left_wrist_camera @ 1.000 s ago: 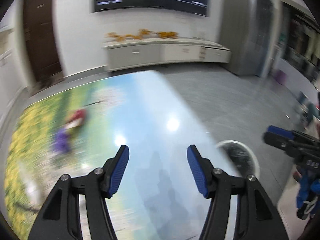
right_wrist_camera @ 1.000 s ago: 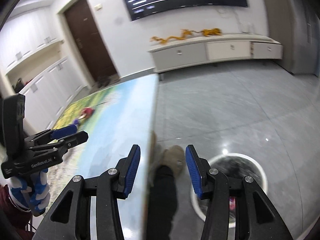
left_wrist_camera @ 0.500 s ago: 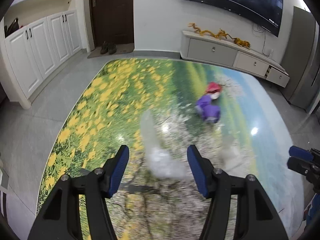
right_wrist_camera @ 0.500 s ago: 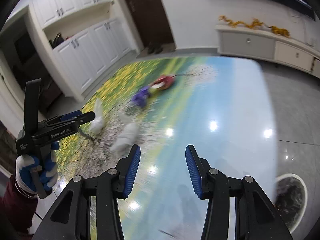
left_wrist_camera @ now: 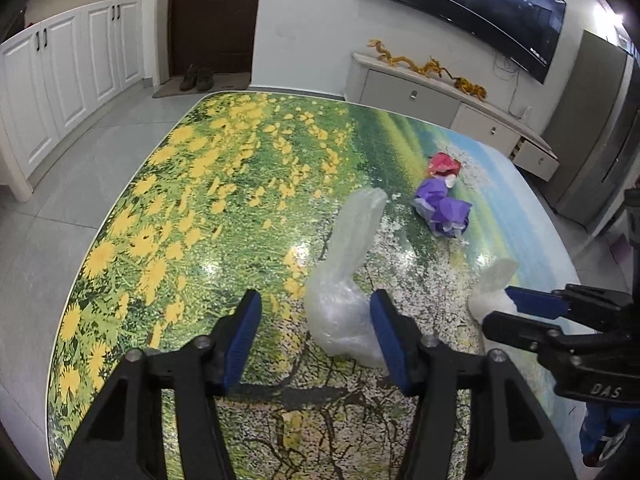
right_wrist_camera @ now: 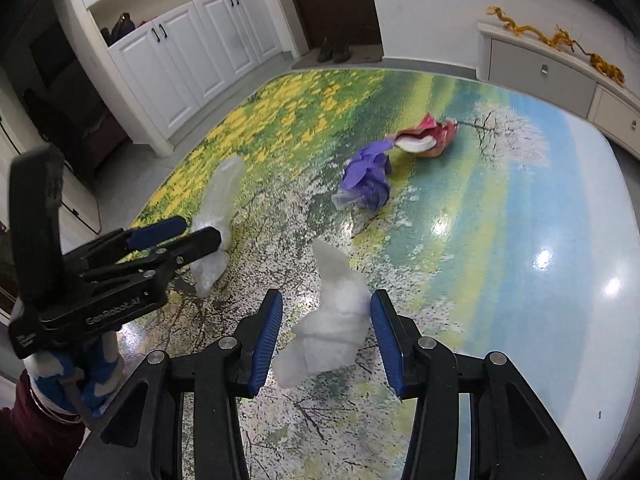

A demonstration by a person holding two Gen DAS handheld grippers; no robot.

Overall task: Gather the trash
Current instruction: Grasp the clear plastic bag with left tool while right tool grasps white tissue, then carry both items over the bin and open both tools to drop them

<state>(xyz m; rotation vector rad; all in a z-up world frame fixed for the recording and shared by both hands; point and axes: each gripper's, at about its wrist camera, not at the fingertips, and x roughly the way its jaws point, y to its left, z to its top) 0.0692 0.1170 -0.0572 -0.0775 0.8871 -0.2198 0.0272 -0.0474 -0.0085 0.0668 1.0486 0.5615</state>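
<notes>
Two open grippers (left_wrist_camera: 316,338) (right_wrist_camera: 326,338) w/ maybe tissue (right_wrist_camera: 330,320).

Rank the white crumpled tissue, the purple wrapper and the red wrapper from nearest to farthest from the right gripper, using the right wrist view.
1. White crumpled tissue: between the open fingers of the right gripper.
2. Purple wrapper: mid-table, ahead.
3. Red wrapper: just beyond the purple one, slightly right.
</notes>
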